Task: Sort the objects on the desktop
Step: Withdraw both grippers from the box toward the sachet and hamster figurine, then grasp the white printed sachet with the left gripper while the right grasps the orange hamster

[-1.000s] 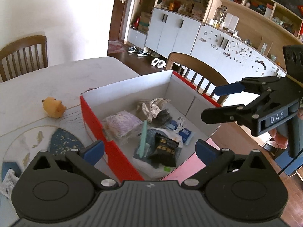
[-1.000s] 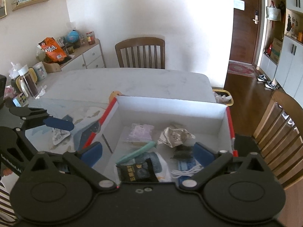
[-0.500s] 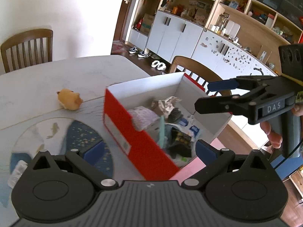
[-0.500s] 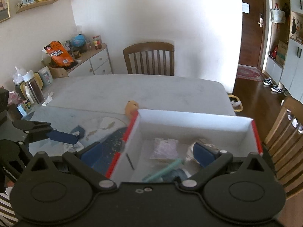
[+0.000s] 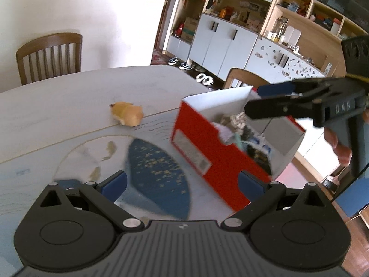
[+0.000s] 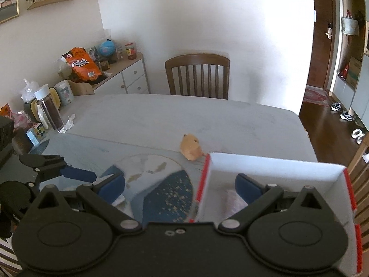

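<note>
Both grippers' fingers [image 5: 113, 182] spread, empty

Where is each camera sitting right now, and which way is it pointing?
Left wrist: rides the left tool, open, facing across the table toward the red box and wall cabinets; the right tool and a hand show at right.
Right wrist: rides the right tool, open, above the box's near end, facing a chair and white wall; the left tool shows at lower left.
Shared: box, orange toy, blue mat.
</note>
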`<action>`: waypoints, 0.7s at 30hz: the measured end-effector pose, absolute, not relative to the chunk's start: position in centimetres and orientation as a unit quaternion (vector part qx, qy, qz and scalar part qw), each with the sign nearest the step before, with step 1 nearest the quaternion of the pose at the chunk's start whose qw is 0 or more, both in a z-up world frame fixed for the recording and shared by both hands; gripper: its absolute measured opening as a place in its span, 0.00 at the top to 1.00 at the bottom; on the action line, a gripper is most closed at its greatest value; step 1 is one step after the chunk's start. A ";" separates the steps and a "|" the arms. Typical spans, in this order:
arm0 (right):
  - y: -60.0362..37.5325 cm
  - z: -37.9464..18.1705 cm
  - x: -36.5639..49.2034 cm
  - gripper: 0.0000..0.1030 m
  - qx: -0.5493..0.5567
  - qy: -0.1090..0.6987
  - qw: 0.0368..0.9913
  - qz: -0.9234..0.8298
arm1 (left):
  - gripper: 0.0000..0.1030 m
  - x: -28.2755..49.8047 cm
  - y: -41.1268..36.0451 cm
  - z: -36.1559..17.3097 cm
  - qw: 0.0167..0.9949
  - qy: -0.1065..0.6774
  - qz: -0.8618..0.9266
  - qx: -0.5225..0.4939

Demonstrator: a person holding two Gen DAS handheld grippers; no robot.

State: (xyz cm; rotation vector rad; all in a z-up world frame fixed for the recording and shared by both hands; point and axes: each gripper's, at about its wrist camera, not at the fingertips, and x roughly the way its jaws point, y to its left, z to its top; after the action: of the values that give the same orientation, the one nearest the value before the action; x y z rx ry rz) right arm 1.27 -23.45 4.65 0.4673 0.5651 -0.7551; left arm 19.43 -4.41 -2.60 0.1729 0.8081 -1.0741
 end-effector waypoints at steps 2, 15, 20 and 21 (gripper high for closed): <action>-23.6 4.6 2.4 0.00 0.220 0.272 0.866 -0.358 | 0.00 20.1 -3.5 -3.0 0.780 0.374 -0.494 0.087; -25.1 3.3 9.4 0.00 0.217 0.291 0.863 -0.351 | 0.00 24.2 0.5 -6.0 0.772 0.371 -0.499 0.128; -25.8 2.4 11.2 0.01 0.221 0.299 0.857 -0.357 | 0.00 25.3 1.0 -7.4 0.761 0.369 -0.515 0.141; -26.0 2.2 11.6 0.01 0.222 0.301 0.856 -0.356 | 0.00 25.4 1.0 -7.5 0.757 0.365 -0.521 0.146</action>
State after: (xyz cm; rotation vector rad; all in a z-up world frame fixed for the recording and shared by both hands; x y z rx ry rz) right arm 11.56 -26.03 2.24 0.4663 0.6325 -0.7486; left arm 25.36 1.03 -7.51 0.3189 0.7962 -1.1364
